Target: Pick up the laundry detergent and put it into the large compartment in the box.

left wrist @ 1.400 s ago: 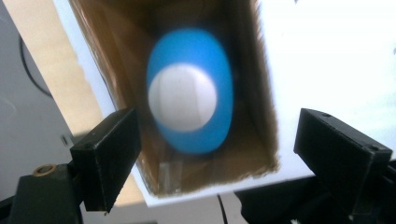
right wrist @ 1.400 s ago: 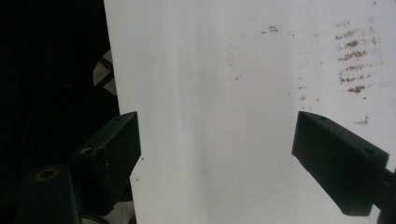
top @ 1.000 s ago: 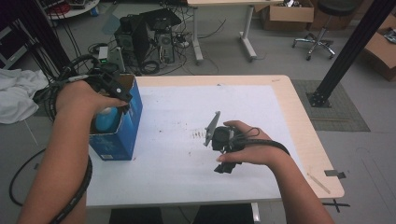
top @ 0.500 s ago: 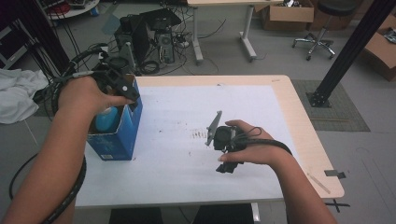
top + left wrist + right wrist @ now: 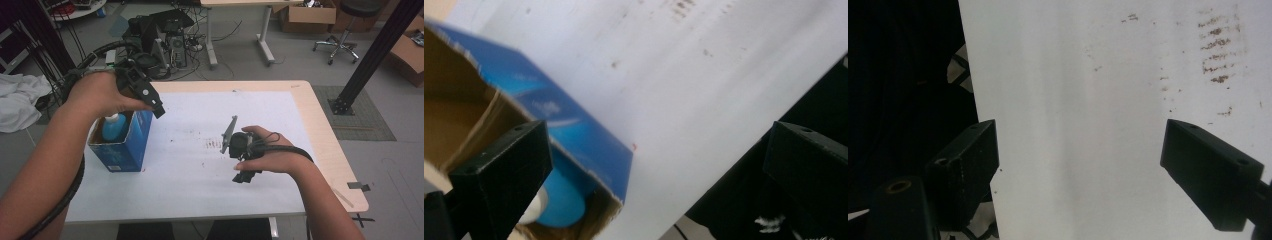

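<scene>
From above, the left gripper (image 5: 150, 97) hangs over the blue box (image 5: 122, 145), where a blue bottle (image 5: 114, 127) stands; its jaws have just been opening and hold nothing. The left gripper view shows the box (image 5: 574, 135) and bottle (image 5: 559, 202) below the spread jaws. In the right gripper view, the right gripper (image 5: 1078, 165) gapes, empty, over the white table (image 5: 1073, 100).

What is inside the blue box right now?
A light blue bottle with a white cap stands inside the blue box, near its open top. The box walls hide the bottle's lower part and whatever may lie beneath or beside it.
</scene>
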